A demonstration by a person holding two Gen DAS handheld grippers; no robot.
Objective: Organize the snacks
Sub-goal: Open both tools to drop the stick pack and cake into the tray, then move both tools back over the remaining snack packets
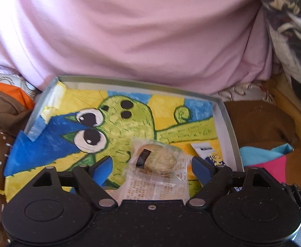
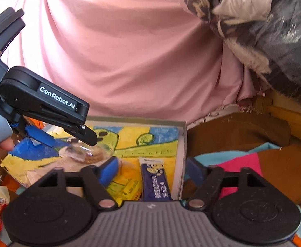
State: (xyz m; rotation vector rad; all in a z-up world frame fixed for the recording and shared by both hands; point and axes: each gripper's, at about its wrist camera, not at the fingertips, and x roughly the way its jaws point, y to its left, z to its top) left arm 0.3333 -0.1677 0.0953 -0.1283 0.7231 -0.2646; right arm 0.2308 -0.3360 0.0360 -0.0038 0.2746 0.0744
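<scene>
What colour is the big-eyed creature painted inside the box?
Green, with black spots, on the creature painted inside the box. The left wrist view shows it best.

Both views look forward along gripper fingers, tilted down and close to a shallow tray (image 1: 230, 121) lined with a painted cartoon sheet (image 1: 130, 119), facing a pink cloth (image 1: 130, 26) backdrop. The left wrist camera sits low over the tray's middle — a clear-wrapped pastry (image 1: 156, 160) lies between its fingers. The right wrist camera looks from further right, over the tray's right wall (image 2: 182, 154), and catches the left gripper (image 2: 72, 142) from the side. Both share the tray, sheet, pastry (image 2: 88, 154) and a blue snack bar (image 2: 154, 181) — also the pink cloth.
</scene>
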